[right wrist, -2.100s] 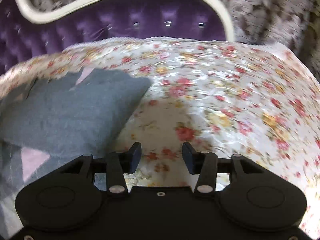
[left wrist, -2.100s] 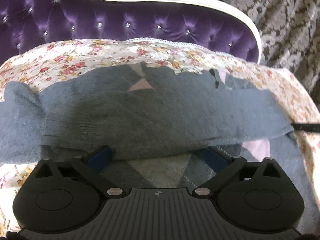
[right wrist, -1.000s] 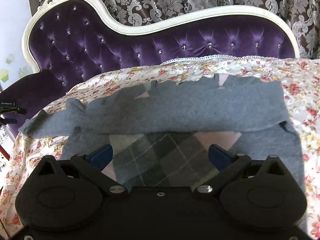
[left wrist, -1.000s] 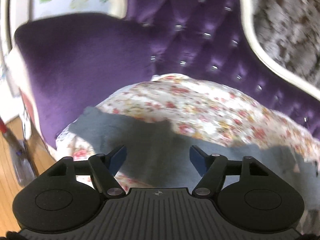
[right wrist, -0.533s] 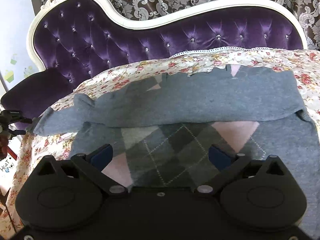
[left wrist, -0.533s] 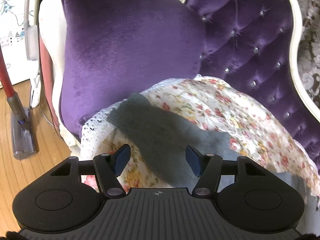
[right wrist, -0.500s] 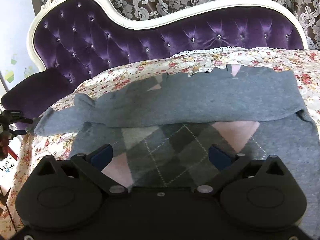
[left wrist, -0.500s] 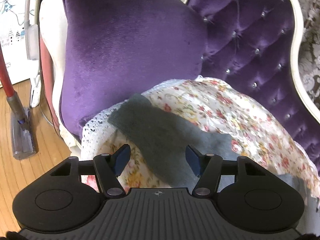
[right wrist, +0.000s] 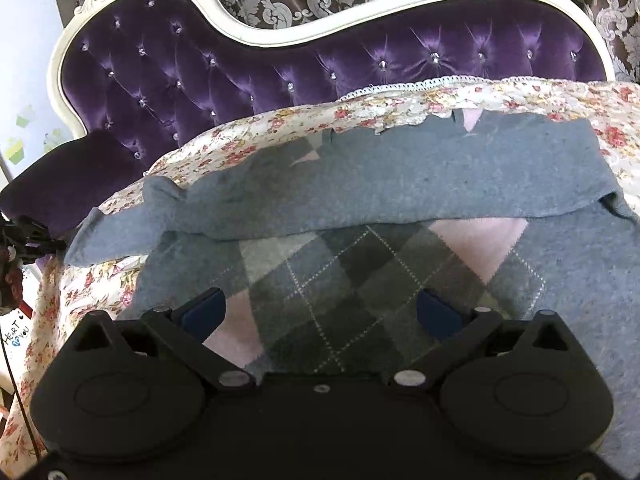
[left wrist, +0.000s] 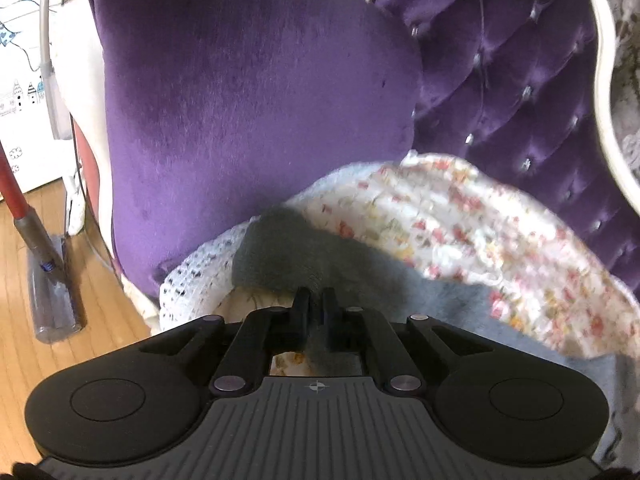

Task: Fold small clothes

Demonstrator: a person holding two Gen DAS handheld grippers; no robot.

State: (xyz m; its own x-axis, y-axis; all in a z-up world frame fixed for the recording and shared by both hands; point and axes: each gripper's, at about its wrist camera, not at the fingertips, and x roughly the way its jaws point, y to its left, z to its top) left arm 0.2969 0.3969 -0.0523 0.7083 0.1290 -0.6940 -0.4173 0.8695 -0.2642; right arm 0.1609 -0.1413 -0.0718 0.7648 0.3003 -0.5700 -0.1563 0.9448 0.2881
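Note:
A grey sweater with a pink and grey argyle front (right wrist: 360,280) lies on a floral cover on a purple sofa; its upper part is folded down across the chest (right wrist: 440,172). One grey sleeve (right wrist: 120,232) stretches out to the left. In the left wrist view my left gripper (left wrist: 316,300) is shut on the end of that grey sleeve (left wrist: 288,252), near the sofa's left arm. My right gripper (right wrist: 320,312) is open and empty, hovering just above the argyle front.
The floral cover (right wrist: 280,124) drapes over the seat, its white lace edge (left wrist: 192,276) hanging at the left. The purple sofa arm (left wrist: 248,92) and tufted back (right wrist: 280,60) border the seat. A red-handled floor cleaner (left wrist: 36,248) stands on the wooden floor.
My left gripper moved forward onto the sleeve end and closed on it. My right gripper stays open above the sweater, nearly still.

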